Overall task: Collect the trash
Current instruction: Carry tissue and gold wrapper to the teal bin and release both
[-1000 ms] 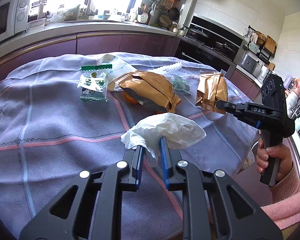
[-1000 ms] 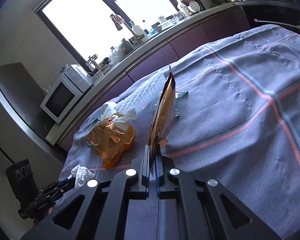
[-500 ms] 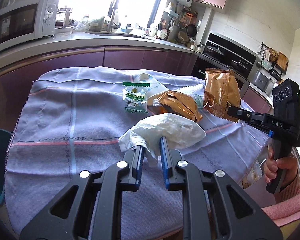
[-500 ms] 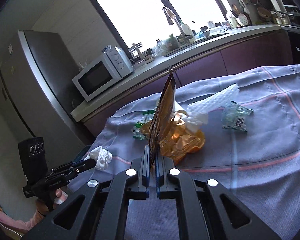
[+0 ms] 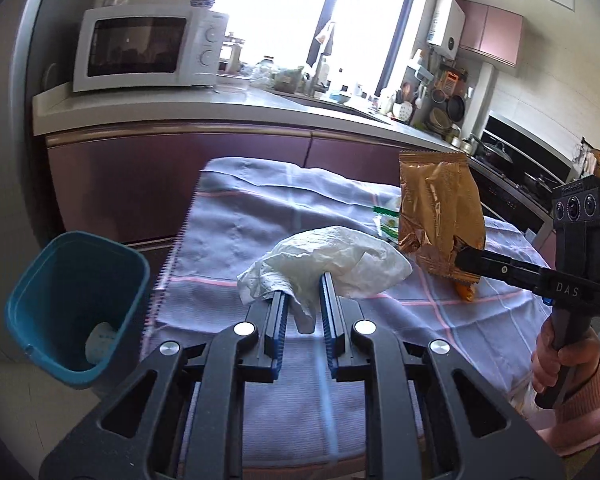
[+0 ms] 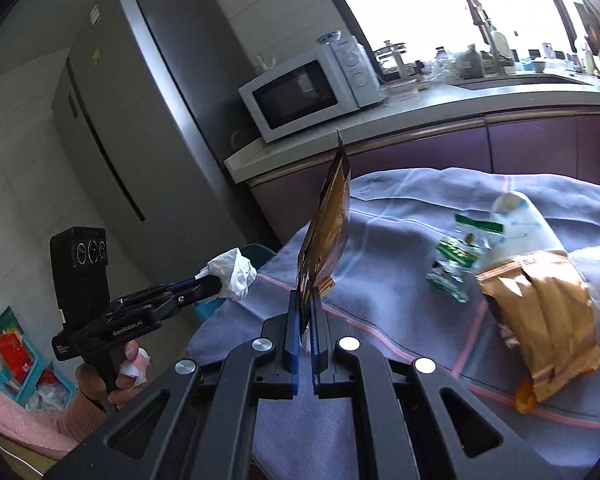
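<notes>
Both claws loaded, bin off the table's left corner.

The left gripper point(image 5: 302, 294) was clamped on a crumpled white tissue point(image 5: 328, 260), held over the cloth-covered table point(image 5: 236, 216); the right gripper point(image 6: 305, 312) was pinched shut on the bottom edge of a gold snack wrapper point(image 6: 326, 232), which stood upright. The blue bin point(image 5: 76, 304) sat on the floor beside the table corner, with one pale scrap inside. Risks, as judged: the tissue was caught only by a fold, so it could slip out short of the bin; the stiff wrapper could catch the bin's rim and fall outside; two claws arriving together could collide. More litter lay on the cloth: a second gold wrapper point(image 6: 540, 320) and a green packet point(image 6: 456, 256). Legible writing: "DAS" on the right gripper's body, "GenRoboAI" on the left gripper's.
</notes>
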A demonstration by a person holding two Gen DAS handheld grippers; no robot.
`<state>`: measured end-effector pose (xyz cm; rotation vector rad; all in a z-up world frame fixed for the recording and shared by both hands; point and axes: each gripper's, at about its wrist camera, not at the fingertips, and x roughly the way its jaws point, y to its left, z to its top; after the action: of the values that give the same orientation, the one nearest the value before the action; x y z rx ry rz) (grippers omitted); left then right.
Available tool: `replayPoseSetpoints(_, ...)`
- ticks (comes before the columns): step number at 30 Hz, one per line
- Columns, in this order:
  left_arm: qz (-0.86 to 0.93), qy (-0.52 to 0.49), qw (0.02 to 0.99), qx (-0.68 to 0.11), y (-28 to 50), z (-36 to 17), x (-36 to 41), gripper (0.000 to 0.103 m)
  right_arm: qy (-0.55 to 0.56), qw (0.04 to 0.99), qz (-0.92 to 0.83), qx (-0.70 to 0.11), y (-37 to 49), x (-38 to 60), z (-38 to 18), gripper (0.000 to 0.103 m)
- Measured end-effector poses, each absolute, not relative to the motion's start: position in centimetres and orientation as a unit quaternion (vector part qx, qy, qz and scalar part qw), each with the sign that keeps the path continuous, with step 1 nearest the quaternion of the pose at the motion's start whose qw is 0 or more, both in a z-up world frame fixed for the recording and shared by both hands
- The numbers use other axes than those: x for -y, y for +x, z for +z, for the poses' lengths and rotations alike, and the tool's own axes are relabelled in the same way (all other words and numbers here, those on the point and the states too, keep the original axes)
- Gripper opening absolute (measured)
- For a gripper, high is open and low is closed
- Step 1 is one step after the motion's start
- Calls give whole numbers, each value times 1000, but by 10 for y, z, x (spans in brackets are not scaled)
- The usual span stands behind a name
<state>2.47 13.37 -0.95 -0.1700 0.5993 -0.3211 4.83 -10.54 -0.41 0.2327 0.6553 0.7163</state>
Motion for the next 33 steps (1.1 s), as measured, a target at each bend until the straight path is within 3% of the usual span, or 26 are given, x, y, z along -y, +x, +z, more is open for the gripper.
replayPoseSetpoints(16,-12,-117,950,-291,24,-16,-265,17,53,813,460,-353,80,-27,-2,4)
replayPoseSetpoints(33,41,-133,936,-323,58,-49,-309,17,13,766,486,-421,116,-115,-34,4)
